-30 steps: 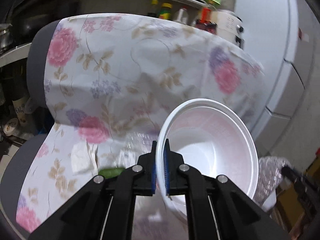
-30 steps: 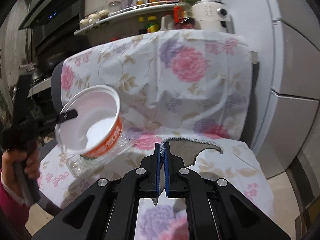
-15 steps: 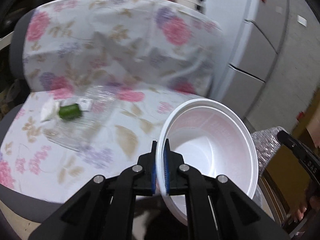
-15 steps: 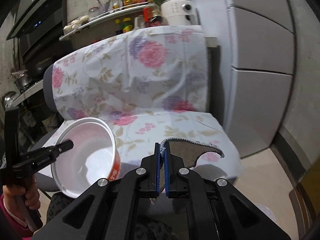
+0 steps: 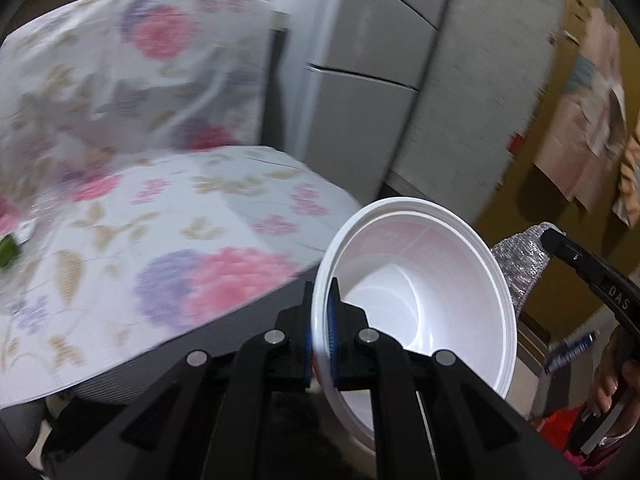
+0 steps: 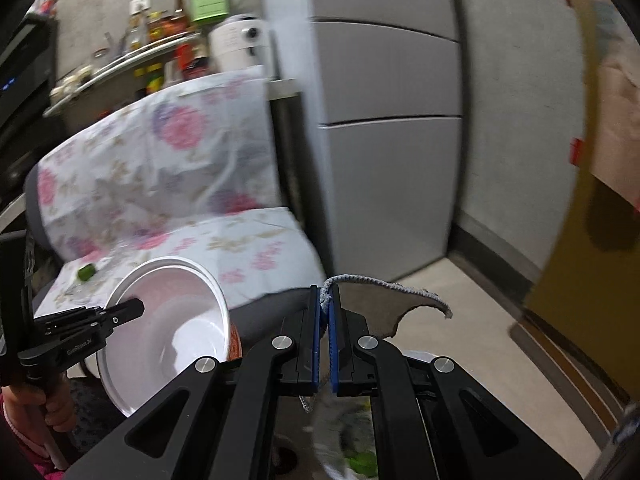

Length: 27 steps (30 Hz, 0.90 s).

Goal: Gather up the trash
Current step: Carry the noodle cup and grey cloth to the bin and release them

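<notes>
My left gripper is shut on the rim of a white disposable bowl, which is tilted with its empty inside facing the camera. In the right wrist view the same bowl shows an orange outer wall, with the left gripper pinching its rim. My right gripper is shut on a flat silvery lid with a ragged grey edge. That lid appears just right of the bowl, held by the right gripper. A clear bottle with a green cap lies on the chair seat.
A chair with a floral cover stands to the left, and a grey fridge is beside it. A shelf of bottles sits behind. A yellow door is on the right. Something white with green bits lies blurred below the right gripper.
Both grippers swung right, away from the chair, each keeping its hold. The chair slid left in both views, and the fridge, floor and yellow door came into view.
</notes>
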Each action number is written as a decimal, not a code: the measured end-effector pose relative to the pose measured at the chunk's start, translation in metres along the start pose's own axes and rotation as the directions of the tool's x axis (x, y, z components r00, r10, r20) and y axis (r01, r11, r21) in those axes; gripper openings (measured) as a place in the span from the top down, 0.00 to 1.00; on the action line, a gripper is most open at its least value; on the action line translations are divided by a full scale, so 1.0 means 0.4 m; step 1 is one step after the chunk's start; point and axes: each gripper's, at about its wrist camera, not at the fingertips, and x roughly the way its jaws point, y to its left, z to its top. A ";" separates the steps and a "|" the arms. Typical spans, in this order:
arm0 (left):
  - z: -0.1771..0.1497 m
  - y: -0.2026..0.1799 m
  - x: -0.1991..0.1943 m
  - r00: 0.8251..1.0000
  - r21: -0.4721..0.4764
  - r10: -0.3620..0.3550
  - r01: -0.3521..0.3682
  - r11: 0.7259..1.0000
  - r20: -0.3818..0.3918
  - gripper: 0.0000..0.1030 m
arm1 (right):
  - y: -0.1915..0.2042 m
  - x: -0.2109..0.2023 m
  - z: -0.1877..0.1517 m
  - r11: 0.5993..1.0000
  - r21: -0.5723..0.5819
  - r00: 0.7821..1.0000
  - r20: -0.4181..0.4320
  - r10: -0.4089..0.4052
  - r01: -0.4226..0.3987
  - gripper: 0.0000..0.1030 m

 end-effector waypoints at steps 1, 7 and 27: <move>0.001 -0.022 0.020 1.000 0.012 -0.012 0.012 1.000 -0.014 0.96 | -0.013 -0.002 -0.004 1.000 0.008 1.000 -0.002 -0.010 0.010 0.96; -0.015 -0.129 0.152 0.991 0.079 -0.047 0.058 0.995 -0.129 0.96 | -0.108 0.012 -0.048 0.996 0.068 0.997 -0.050 -0.052 0.056 0.96; -0.044 -0.199 0.257 0.957 0.120 -0.141 0.176 0.977 -0.254 0.64 | -0.252 0.112 -0.131 0.968 0.235 0.977 -0.209 -0.043 0.093 0.77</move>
